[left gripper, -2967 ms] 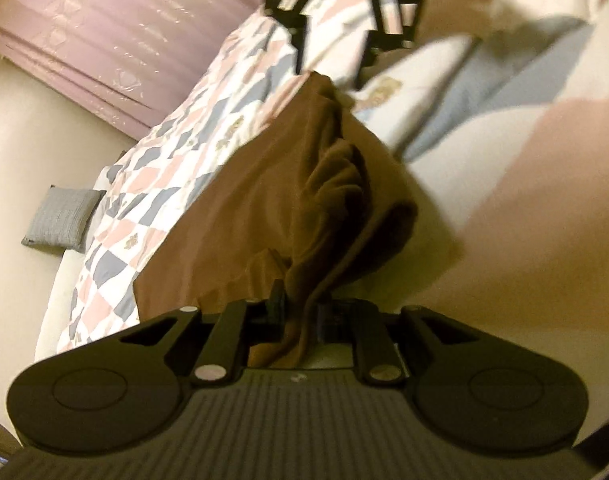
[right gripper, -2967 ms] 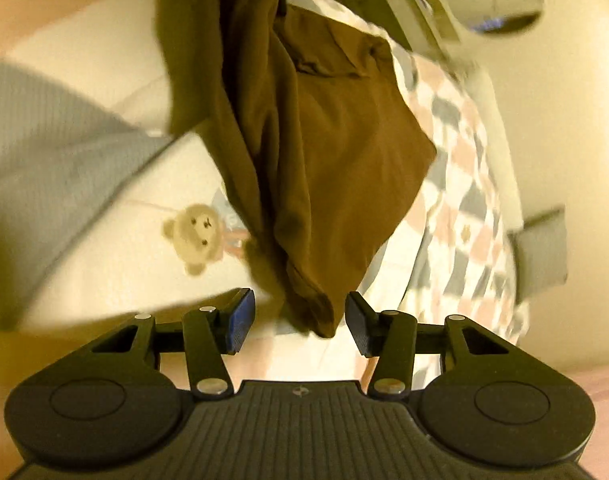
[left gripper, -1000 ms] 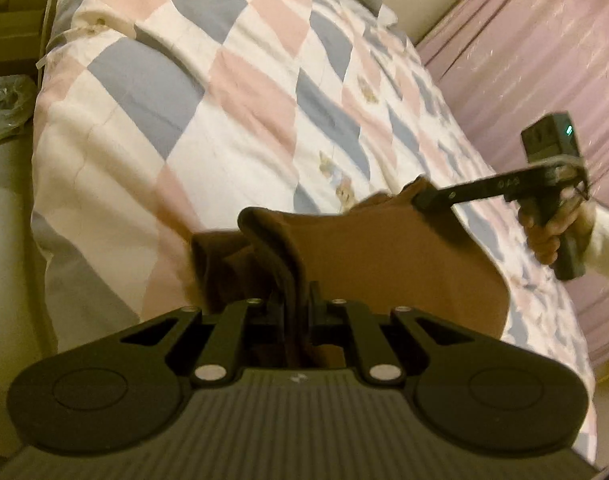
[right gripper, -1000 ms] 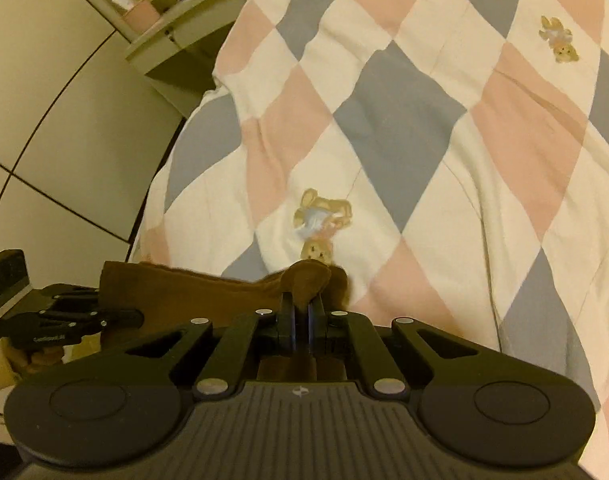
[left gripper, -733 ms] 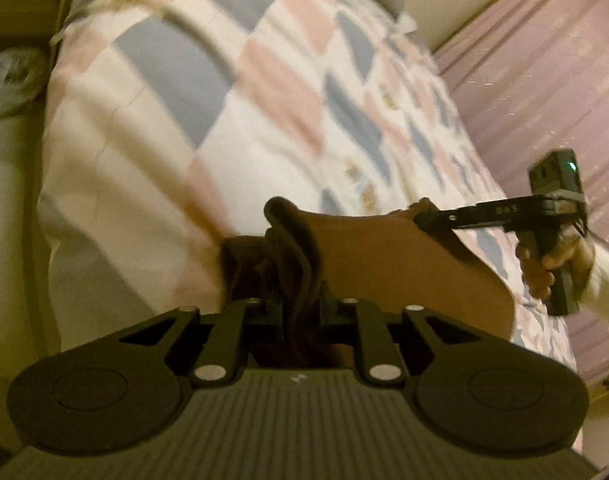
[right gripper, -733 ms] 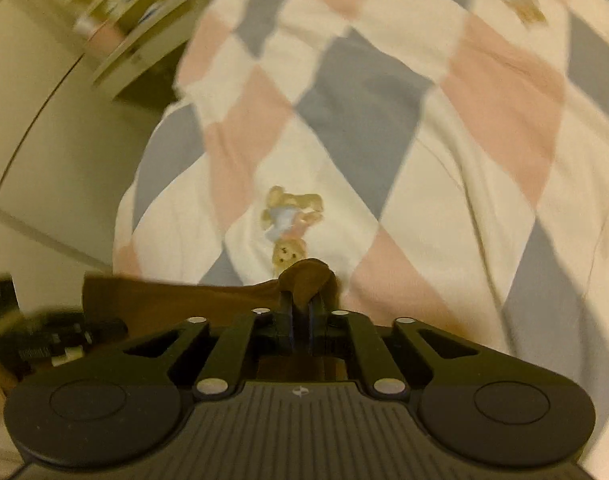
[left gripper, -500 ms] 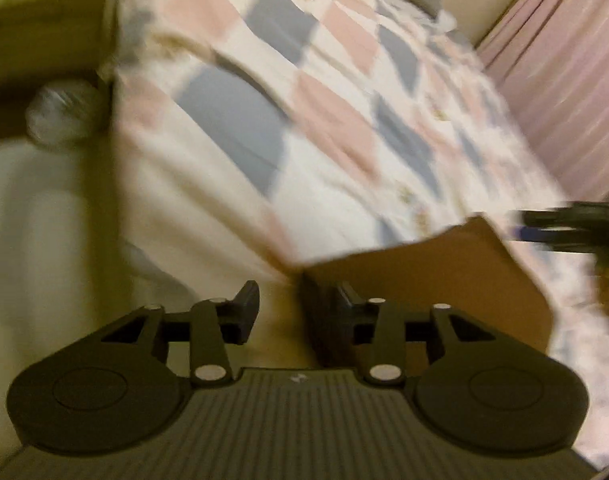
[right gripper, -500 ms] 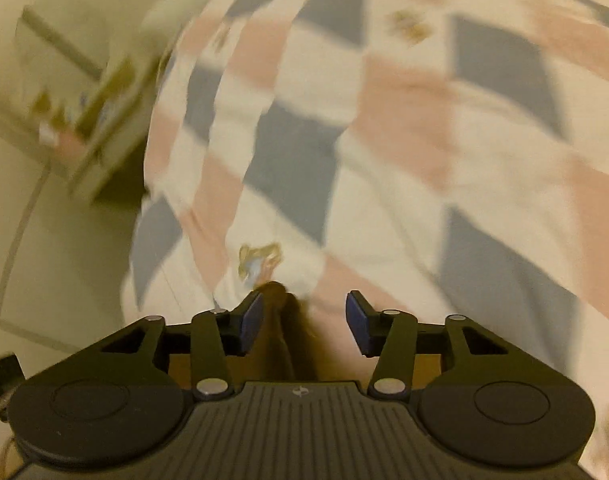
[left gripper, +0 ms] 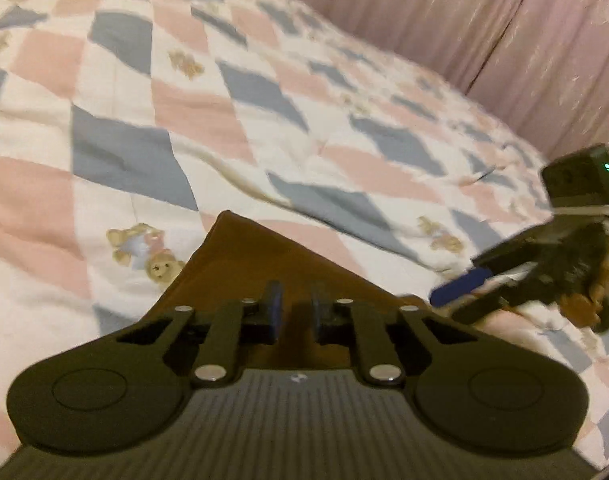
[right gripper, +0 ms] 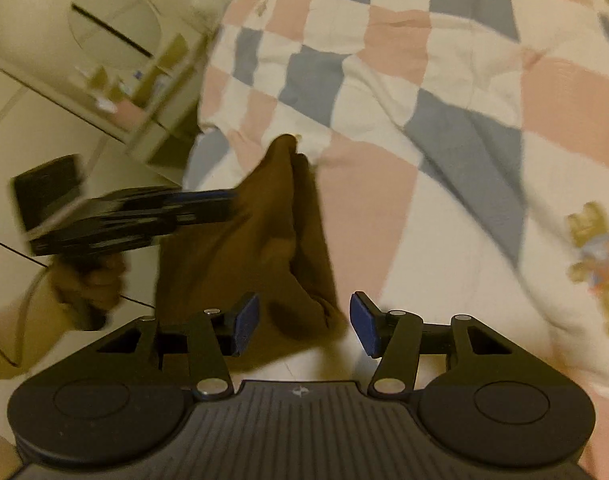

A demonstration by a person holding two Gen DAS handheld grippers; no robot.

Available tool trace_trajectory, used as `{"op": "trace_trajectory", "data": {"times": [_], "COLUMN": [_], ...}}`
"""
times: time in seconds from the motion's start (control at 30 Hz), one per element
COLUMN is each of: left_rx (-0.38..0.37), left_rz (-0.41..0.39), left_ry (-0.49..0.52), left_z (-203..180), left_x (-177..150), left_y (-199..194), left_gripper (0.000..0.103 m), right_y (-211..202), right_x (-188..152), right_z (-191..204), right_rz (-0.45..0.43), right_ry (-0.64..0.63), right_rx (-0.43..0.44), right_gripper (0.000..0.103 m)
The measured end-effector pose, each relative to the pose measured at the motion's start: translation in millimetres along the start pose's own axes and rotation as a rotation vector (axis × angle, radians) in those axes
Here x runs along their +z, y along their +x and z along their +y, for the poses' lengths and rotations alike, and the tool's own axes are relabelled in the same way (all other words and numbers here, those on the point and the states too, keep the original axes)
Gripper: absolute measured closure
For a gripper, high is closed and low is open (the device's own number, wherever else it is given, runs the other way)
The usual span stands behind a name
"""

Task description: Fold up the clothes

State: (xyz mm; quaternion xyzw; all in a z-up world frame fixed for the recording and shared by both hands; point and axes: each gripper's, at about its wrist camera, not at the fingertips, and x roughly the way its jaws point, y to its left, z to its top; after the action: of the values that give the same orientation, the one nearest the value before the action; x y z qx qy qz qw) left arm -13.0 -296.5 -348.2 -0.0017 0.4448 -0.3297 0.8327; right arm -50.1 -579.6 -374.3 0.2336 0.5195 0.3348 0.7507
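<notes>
A brown garment (left gripper: 280, 256) lies flat in a fold on the checked quilt, one corner pointing away from me. My left gripper (left gripper: 296, 300) hovers just over its near part, open by a narrow gap, with nothing pinched. In the right wrist view the same garment (right gripper: 264, 232) runs away from me as a long folded strip. My right gripper (right gripper: 304, 312) stands wide open over its near end, blue pads apart and bare. Each gripper shows in the other's view: the right one (left gripper: 464, 300) at the cloth's right edge, the left one (right gripper: 224, 206) at its left edge, both blurred.
The quilt (left gripper: 264, 92) of pink, grey and white diamonds with teddy bears covers the bed. Pink curtains (left gripper: 464, 20) hang behind it. Past the bed's edge are a shelf unit (right gripper: 152, 92), a round mirror (right gripper: 112, 20) and a tiled floor. A hand (right gripper: 88, 280) holds the left gripper.
Both grippers were shut on the brown garment a second ago. They have since opened and let it go, and it lies folded on the quilt. Both views have swung round.
</notes>
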Motion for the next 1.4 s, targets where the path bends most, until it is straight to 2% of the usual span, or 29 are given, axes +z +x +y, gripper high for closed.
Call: {"op": "trace_trajectory", "data": {"times": [0.03, 0.07, 0.1, 0.17, 0.23, 0.33, 0.47, 0.53, 0.6, 0.63, 0.7, 0.77, 0.8, 0.87, 0.93, 1.0, 1.07, 1.13, 1.17, 1.23, 1.27, 1.33, 1.4], "left_rx": [0.005, 0.025, 0.052, 0.124, 0.159, 0.181, 0.221, 0.216, 0.233, 0.263, 0.365, 0.451, 0.457, 0.446, 0.411, 0.358, 0.325, 0.381, 0.417, 0.464, 0.477, 0.479, 0.487], "left_rz": [0.011, 0.023, 0.031, 0.043, 0.052, 0.062, 0.046, 0.039, 0.005, -0.026, -0.077, -0.095, -0.095, -0.093, -0.086, -0.062, -0.025, 0.024, 0.022, -0.032, -0.051, -0.041, -0.022], "left_ry": [-0.007, -0.01, -0.013, -0.019, -0.028, -0.031, -0.004, -0.015, -0.037, -0.042, -0.032, -0.042, -0.051, -0.068, -0.043, -0.004, 0.008, -0.01, -0.03, -0.076, -0.091, -0.086, -0.047], "left_z": [4.4, 9.2, 12.2, 16.7, 21.5, 20.8, 14.6, 19.0, 26.2, 30.4, 38.0, 46.0, 46.6, 42.7, 27.1, 3.2, -13.5, -15.1, -11.4, 2.7, 10.9, 30.1, 44.1], "left_x": [1.8, 3.8, 4.6, 5.5, 4.1, 2.4, -1.3, 0.6, 7.3, 11.5, 17.3, 14.2, 8.4, -8.6, -30.8, -58.0, -84.9, -102.3, -106.5, -106.6, -104.7, -100.4, -100.2], "left_y": [7.9, 17.7, 24.4, 34.2, 39.8, 51.0, 59.0, 57.1, 44.4, 32.2, 2.3, -30.7, -45.8, -78.3, -99.8, -110.7, -108.0, -93.9, -90.3, -94.3, -96.0, -89.7, -76.1], "left_gripper": [0.099, 0.103, 0.103, 0.103, 0.103, 0.103, 0.103, 0.1, 0.101, 0.101, 0.101, 0.102, 0.102, 0.102, 0.101, 0.101, 0.097, 0.097, 0.097, 0.097, 0.097, 0.097, 0.098], "right_y": [5.5, 11.0, 17.1, 18.3, 9.2, 4.8, 12.0, 11.7, 7.5, 4.0, -6.1, -8.8, -6.5, 0.8, 21.7, 42.9, 58.8, 61.5, 59.7, 54.9, 51.8, 49.1, 63.0], "right_x": [-1.3, -2.8, -5.7, -11.7, -23.4, -43.9, -50.4, -45.6, -41.1, -39.1, -37.6, -39.1, -41.3, -45.6, -48.7, -51.6, -52.4, -50.0, -48.7, -48.7, -50.2, -53.6, -57.4], "right_z": [-3.9, -7.8, -9.9, -10.5, -15.4, -18.0, -22.4, -13.8, -0.1, 10.7, 41.6, 72.2, 85.6, 98.1, 101.2, 102.7, 102.1, 106.0, 110.0, 118.4, 122.8, 129.0, 123.1], "right_rz": [-0.003, -0.006, 0.007, -0.004, -0.04, -0.073, -0.094, -0.088, -0.081, -0.088, -0.148, -0.187, -0.195, -0.199, -0.147, -0.104, -0.107, -0.114, -0.123, -0.144, -0.156, -0.164, -0.117], "right_ry": [0.018, 0.037, 0.052, 0.06, 0.117, 0.181, 0.264, 0.236, 0.193, 0.161, 0.038, -0.101, -0.163, -0.203, -0.234, -0.273, -0.306, -0.309, -0.31, -0.317, -0.323, -0.331, -0.329], "right_rx": [0.027, 0.054, 0.067, 0.063, 0.06, 0.015, -0.029, -0.081, -0.157, -0.208, -0.322, -0.404, -0.411, -0.366, -0.369, -0.397, -0.435, -0.454, -0.462, -0.467, -0.462, -0.459, -0.51], "right_gripper": [0.048, 0.055, 0.069, 0.086, 0.092, 0.094, 0.095, 0.094, 0.084, 0.074, 0.074, 0.074, 0.074, 0.074, 0.076, 0.074, 0.074, 0.074, 0.074, 0.074, 0.074, 0.074, 0.071]}}
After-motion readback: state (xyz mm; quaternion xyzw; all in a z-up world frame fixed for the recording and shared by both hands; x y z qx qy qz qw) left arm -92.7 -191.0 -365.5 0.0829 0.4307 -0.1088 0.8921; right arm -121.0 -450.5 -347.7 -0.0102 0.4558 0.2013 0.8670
